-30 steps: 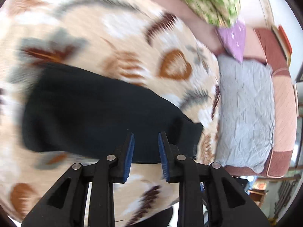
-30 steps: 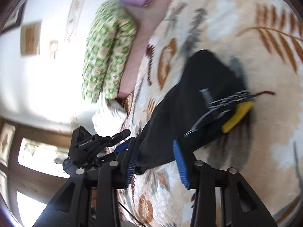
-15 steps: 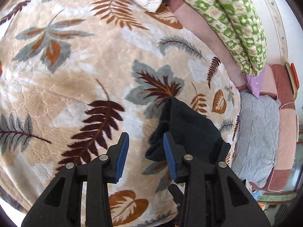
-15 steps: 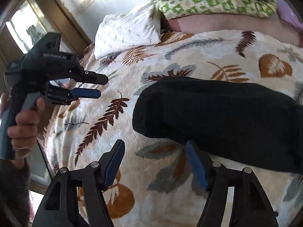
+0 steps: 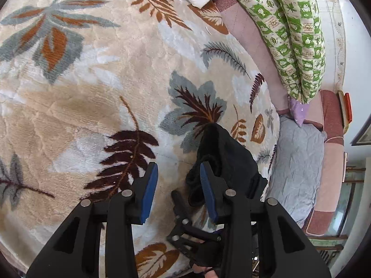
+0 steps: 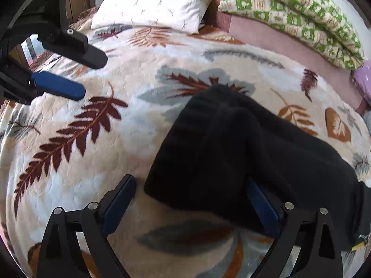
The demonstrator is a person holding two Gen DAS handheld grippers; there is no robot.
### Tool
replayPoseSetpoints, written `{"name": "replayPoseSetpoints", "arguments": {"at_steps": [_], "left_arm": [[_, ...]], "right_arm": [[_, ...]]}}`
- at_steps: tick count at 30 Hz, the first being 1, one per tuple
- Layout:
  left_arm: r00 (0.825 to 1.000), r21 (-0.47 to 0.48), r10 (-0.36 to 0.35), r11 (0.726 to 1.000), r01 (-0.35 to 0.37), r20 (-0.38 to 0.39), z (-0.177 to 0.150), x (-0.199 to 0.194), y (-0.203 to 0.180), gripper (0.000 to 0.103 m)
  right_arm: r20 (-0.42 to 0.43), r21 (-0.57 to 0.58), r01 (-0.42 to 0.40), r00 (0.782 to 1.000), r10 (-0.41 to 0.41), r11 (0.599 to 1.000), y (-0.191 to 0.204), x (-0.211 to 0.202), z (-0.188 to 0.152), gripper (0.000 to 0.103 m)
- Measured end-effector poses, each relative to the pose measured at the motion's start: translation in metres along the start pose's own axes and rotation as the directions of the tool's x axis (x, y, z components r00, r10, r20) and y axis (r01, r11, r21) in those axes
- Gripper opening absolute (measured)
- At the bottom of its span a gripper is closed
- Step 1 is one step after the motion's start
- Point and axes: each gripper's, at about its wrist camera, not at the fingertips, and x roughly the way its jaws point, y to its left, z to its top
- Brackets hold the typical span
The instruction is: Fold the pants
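The black pants [image 6: 231, 153] lie folded in a long bundle on the leaf-patterned blanket [image 6: 129, 106]. In the left wrist view they show as a dark heap [image 5: 227, 155] just past my right finger. My left gripper [image 5: 177, 180] is open and empty above the blanket, left of the pants; it also shows in the right wrist view [image 6: 76, 74] at upper left. My right gripper [image 6: 192, 199] is open wide, its jaws standing either side of the near end of the pants without closing on them.
A white pillow [image 6: 153, 2] and a green checked quilt [image 6: 289, 16] lie at the head of the bed. A grey cushion [image 5: 299, 164] and a purple item [image 5: 299, 111] sit beyond the blanket's right edge. The other gripper's frame [image 5: 192, 236] shows below the pants.
Both grippers have let go of the pants and opened. The left gripper has pulled away to the left; the right gripper has drawn back over the near end of the folded bundle.
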Motion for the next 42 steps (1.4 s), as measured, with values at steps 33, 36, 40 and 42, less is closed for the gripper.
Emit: {"name": "replayPoseSetpoints", "arguments": {"at_steps": [33,36,40,42], "left_arm": [[0.981,0.096,0.013,0.995,0.006,-0.194,0.034,0.118,-0.071,0.057],[0.97,0.181,0.101,0.982,-0.061,-0.219,0.036,0.119,-0.074,0.034],[0.963,0.194,0.13,0.977,-0.084,-0.237,0.039,0.119,-0.074,0.028],[0.967,0.219,0.125,0.973,-0.075,-0.222,0.037,0.116,-0.081,0.02]], "right_arm": [[0.101,0.242,-0.281,0.959,0.264,0.929,-0.068,-0.022,-0.012,0.054],[0.096,0.175,-0.23,0.972,0.216,0.957,-0.057,-0.024,-0.012,0.055],[0.074,0.128,-0.152,0.987,0.143,0.98,-0.047,-0.015,-0.009,0.058],[0.071,0.075,-0.101,0.993,0.095,0.992,-0.037,-0.012,-0.004,0.056]]}}
